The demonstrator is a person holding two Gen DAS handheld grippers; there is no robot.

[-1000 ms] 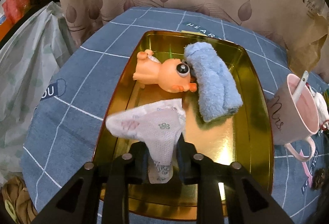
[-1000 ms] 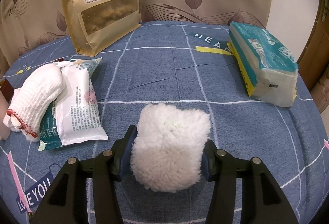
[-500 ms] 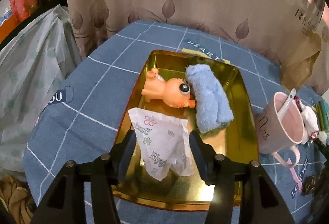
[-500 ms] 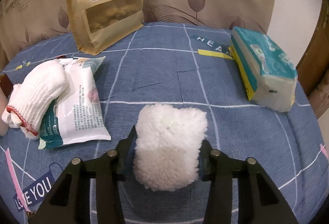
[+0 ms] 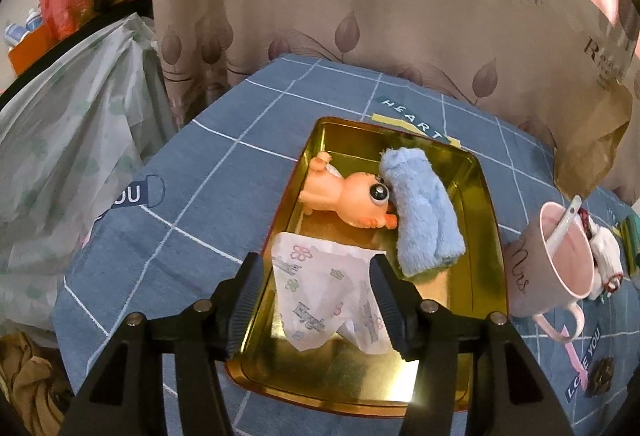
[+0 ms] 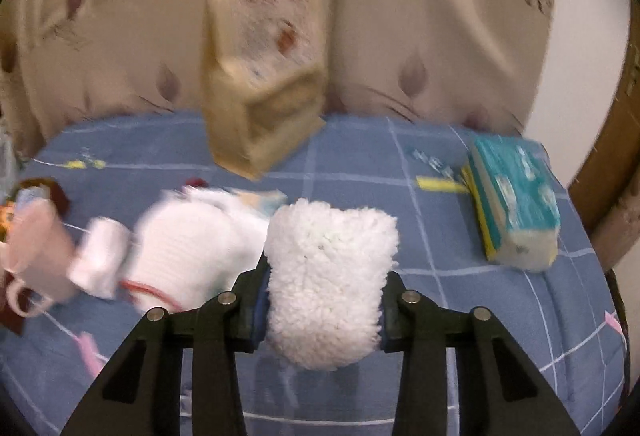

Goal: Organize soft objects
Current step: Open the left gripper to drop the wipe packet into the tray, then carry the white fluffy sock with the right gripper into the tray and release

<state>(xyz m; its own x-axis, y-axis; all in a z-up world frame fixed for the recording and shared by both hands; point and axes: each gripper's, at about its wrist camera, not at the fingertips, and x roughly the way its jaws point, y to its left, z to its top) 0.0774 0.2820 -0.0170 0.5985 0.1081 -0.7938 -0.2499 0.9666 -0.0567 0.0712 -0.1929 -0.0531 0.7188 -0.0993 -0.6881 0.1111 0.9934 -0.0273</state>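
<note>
Fingers on the left gripper (image 5: 316,300) are spread wide, nothing pinched between them; they popped open within the last second, and the flowery tissue pack (image 5: 326,300) lies loose below the gap, in the near end of the gold tray (image 5: 486,220); so that one's in the tray, not gripped. Further back in the same tray there's an orange rubber toy (image 5: 348,197) on its side, and a rolled blue towel (image 5: 420,207) right against the toy's head, running along the tray's right half. Just off the tray's right edge stands a pink mug (image 5: 560,256) with a white spoon (image 5: 564,220) in it; past the mug, a bit of white glove (image 5: 606,252) peeks out.

Right gripper (image 6: 322,300) is another story; its jaws have been closing in, and now they're squeezed on a white fluffy cloth (image 6: 326,276), pads pressing into both sides; the cloth is up off the blue checked tablecloth (image 6: 460,296). Whole view is blurry; a white knit glove (image 6: 188,252) sits left of the fluffy cloth, a brown snack bag (image 6: 260,75) stands behind it, and a teal tissue pack (image 6: 516,195) lies off to its right, well apart.
</note>
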